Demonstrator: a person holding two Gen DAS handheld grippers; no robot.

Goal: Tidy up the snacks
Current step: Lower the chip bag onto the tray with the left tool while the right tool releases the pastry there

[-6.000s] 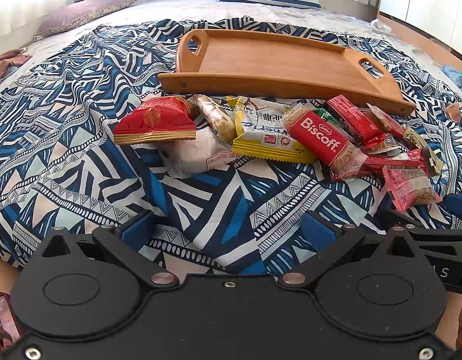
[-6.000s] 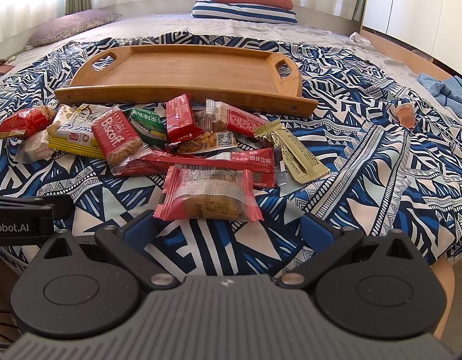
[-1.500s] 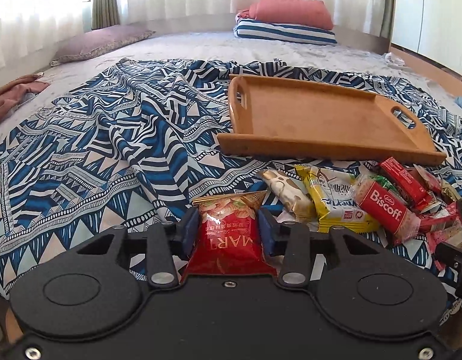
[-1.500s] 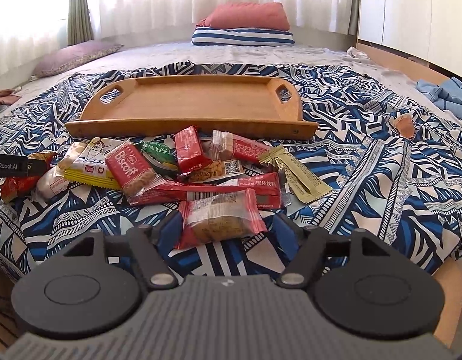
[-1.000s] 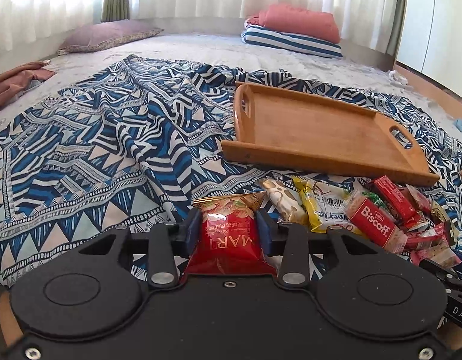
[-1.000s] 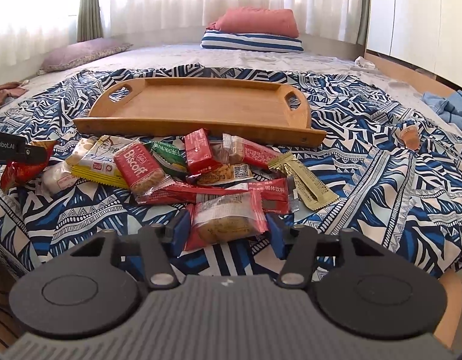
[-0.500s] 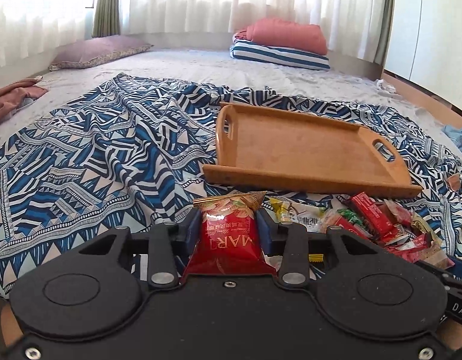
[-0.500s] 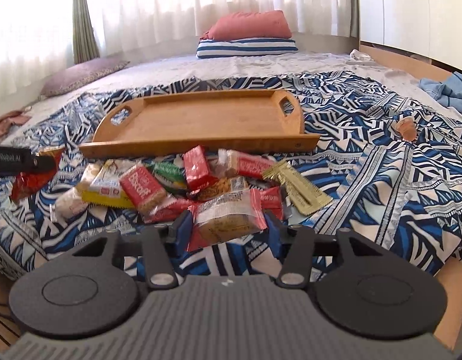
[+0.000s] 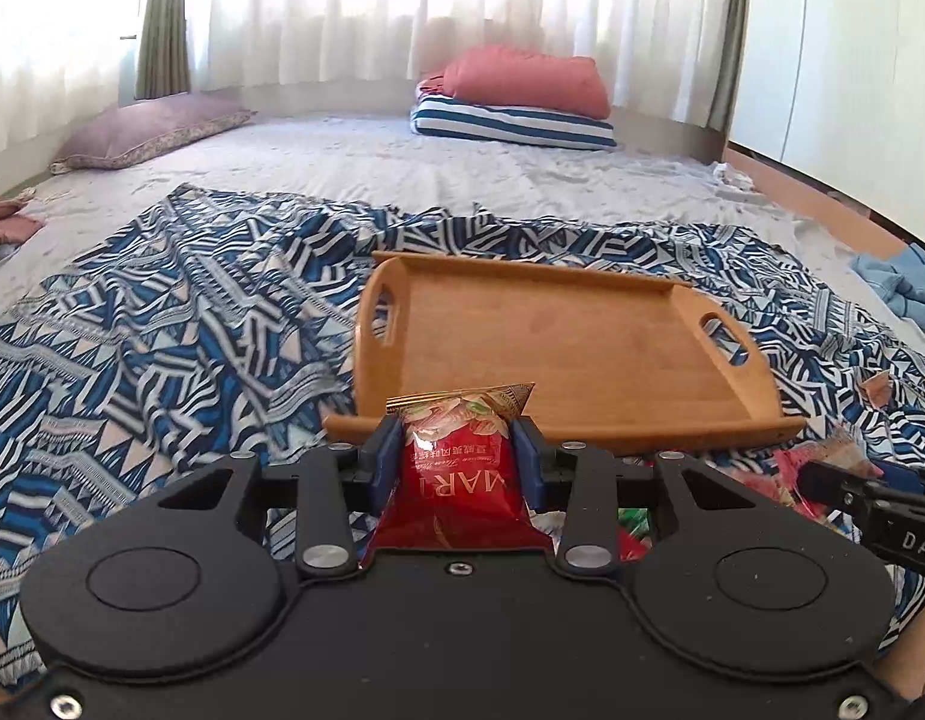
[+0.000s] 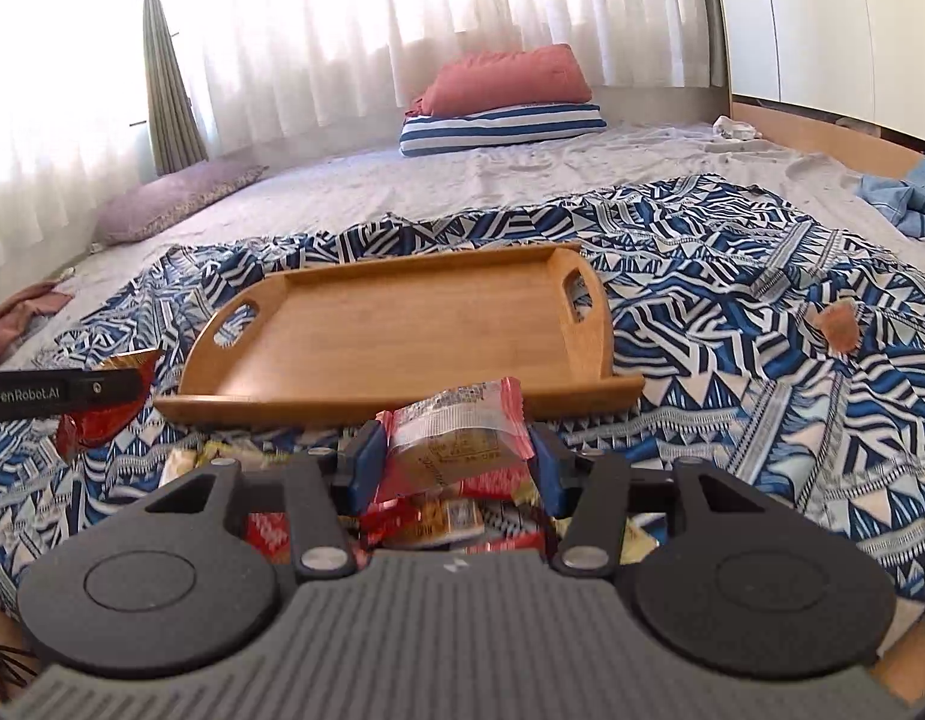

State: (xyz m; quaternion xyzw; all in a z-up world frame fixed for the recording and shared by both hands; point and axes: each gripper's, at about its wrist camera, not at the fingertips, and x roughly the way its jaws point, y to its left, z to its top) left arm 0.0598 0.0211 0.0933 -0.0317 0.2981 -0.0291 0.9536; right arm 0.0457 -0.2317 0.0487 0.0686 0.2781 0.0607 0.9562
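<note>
My left gripper (image 9: pixel 456 438) is shut on a red snack bag (image 9: pixel 459 468) and holds it in the air just before the near rim of the empty wooden tray (image 9: pixel 558 348). My right gripper (image 10: pixel 453 450) is shut on a clear red-edged biscuit packet (image 10: pixel 456 438), held above the snack pile (image 10: pixel 438 519) and in front of the same tray (image 10: pixel 402 324). The left gripper with its red bag also shows at the left of the right wrist view (image 10: pixel 96 414). The right gripper's tip shows at the right of the left wrist view (image 9: pixel 864 492).
The tray lies on a blue-and-white patterned blanket (image 9: pixel 162 324) on a bed. A small orange wrapper (image 10: pixel 837 324) lies right of the tray. Pillows (image 9: pixel 516 96) lie at the far end, blue cloth (image 10: pixel 906 192) at the right, a wardrobe (image 10: pixel 822 18) beyond.
Both grippers, open at first, closed on their snacks, lifted them off the blanket and moved toward the tray. The pile has dropped below both views.
</note>
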